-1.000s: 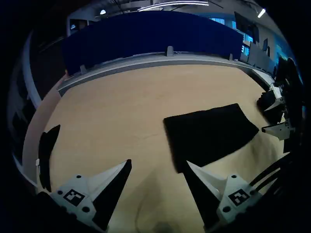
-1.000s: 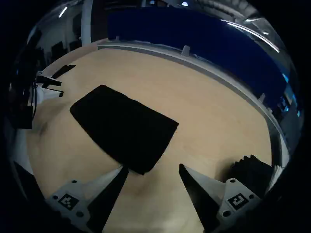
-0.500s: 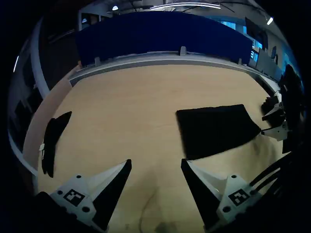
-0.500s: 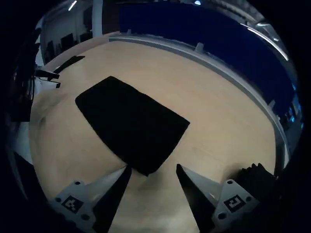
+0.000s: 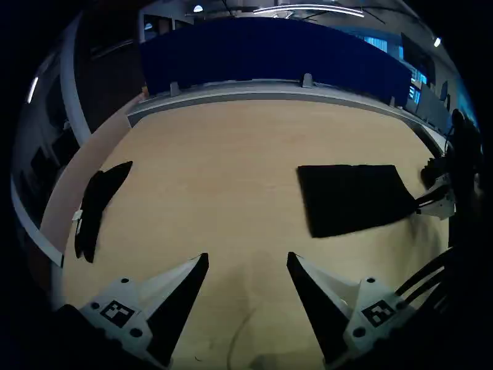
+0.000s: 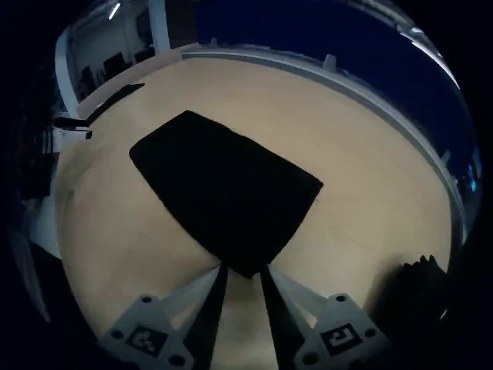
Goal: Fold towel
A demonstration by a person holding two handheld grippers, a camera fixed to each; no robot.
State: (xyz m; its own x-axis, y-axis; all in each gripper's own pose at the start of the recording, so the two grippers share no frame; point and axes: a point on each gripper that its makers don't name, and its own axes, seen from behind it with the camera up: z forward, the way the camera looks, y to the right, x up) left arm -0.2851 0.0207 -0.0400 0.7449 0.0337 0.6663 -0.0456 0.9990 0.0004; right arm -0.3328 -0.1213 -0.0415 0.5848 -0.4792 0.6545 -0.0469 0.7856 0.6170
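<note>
Tabletop [image 6: 376, 185]: towel [image 6: 228, 191] corner sits inside right gripper [image 6: 243, 269]

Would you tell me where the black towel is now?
In the right gripper view, the black towel lies flat on the wooden table, its near corner between the right gripper fingers.

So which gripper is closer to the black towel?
Right. The right gripper sits at the towel's near corner, jaws nearly closed around that corner. The left gripper hangs over bare table, jaws wide, with the towel ahead and off to its right.
</note>
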